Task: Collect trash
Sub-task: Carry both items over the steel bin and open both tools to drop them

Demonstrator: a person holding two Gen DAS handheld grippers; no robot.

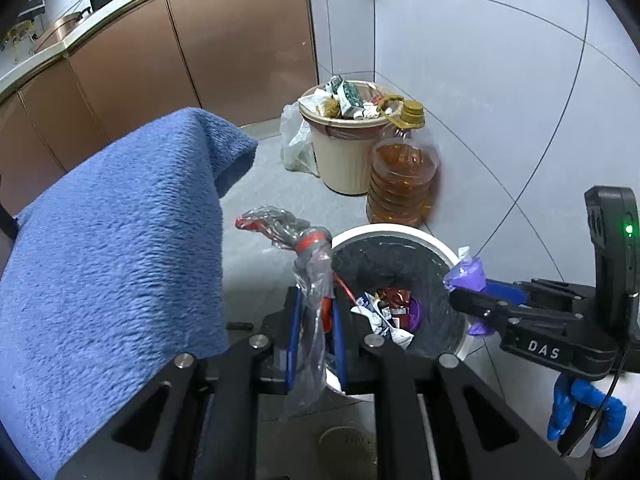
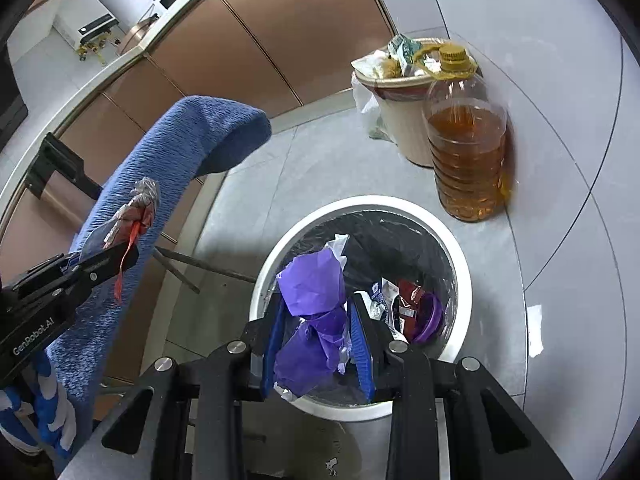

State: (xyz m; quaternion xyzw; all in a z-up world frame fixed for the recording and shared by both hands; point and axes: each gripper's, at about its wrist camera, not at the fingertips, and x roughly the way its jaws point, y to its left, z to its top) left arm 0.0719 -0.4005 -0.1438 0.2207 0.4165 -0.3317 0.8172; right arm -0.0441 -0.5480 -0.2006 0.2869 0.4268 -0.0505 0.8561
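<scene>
A white round bin [image 1: 436, 245] with a black liner stands on the floor and holds cartons, a red packet and a purple bowl [image 2: 429, 319]. My left gripper [image 1: 316, 300] is shut on a clear plastic wrapper [image 1: 280, 227] with red parts, at the bin's left rim. In the right wrist view that gripper [image 2: 128, 252] hangs left of the bin [image 2: 460, 264], apart from it, with the wrapper [image 2: 138, 204] sticking up. My right gripper [image 2: 318, 304] is shut on crumpled purple paper [image 2: 312, 280] above the bin's near rim. From the left wrist it [image 1: 456, 296] shows over the bin's right rim.
A blue towel [image 1: 120, 240] drapes over something close on the left. A beige bin [image 1: 344, 156] heaped with trash, a plastic bag and a large oil bottle [image 1: 402, 180] stand against the tiled wall behind. Brown cabinets [image 1: 240, 40] run along the back. A gloved hand [image 1: 580, 408] holds the right gripper.
</scene>
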